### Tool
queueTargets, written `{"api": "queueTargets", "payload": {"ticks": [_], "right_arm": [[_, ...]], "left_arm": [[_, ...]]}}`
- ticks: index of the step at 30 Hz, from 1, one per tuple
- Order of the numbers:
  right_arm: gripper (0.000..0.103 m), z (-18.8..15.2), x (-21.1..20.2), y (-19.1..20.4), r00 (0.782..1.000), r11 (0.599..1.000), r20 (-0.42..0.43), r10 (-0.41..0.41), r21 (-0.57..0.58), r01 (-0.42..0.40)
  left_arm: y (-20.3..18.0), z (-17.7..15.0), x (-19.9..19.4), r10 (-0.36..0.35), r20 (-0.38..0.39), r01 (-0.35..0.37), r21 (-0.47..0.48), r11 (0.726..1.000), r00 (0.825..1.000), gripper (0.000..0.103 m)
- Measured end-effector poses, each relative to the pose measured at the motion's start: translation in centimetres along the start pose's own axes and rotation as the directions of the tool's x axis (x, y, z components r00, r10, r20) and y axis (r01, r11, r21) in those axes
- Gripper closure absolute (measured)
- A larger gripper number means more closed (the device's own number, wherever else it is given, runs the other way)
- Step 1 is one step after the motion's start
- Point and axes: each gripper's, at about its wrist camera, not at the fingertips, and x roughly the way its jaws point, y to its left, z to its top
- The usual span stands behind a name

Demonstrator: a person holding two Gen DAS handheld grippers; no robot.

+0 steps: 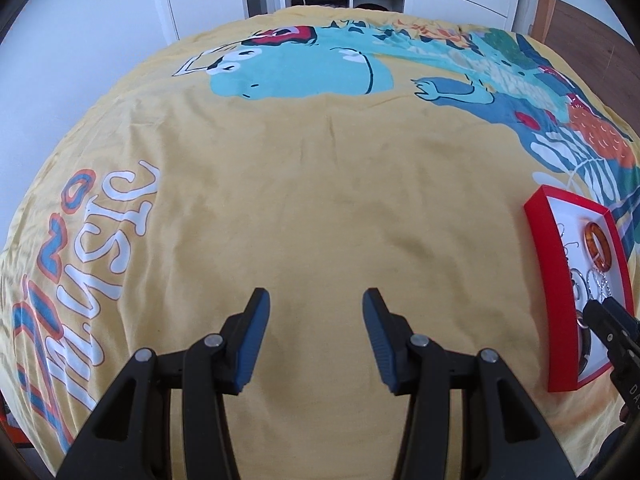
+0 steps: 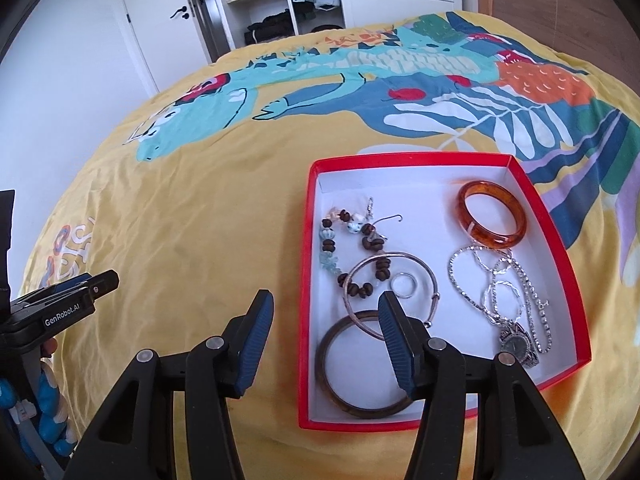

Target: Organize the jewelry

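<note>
- My left gripper (image 1: 316, 300) hovers over bare bedspread (image 1: 320, 200), the box (image 2: 568, 292) to its right
- My right gripper (image 2: 326, 304) straddles the box's left wall
- Bangles, chains and beads lie in it

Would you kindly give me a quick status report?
Both grippers, left and right, open, empty. Jewelry piled in red box. Right jaws straddle its near-left wall. Nothing in the way.

A yellow bedspread (image 1: 304, 200) printed with a turquoise dinosaur (image 1: 296, 68) covers the bed. Beyond it stand an open wardrobe (image 2: 280, 0) holding folded clothes and a white door (image 2: 160, 20).
</note>
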Motion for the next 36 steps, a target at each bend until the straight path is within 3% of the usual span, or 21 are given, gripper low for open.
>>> {"api": "queueTargets", "payload": {"ticks": [19, 36], "right_arm": [[0.049, -2.1, -2.9, 0.4, 0.996, 0.999, 0.086, 0.011, -0.032, -0.008], [0.049, -6.0, -8.4, 1.1, 0.992, 0.998, 0.126, 0.003, -0.062, 0.005]], "left_arm": [[-0.5, -2.5, -4.0, -0.012, 0.107, 0.013, -0.01, 1.0, 0.994, 0.057], [-0.2, -6.7, -11.4, -0.025, 0.191, 0.024, 0.011, 1.0, 0.981, 0.057]]}}
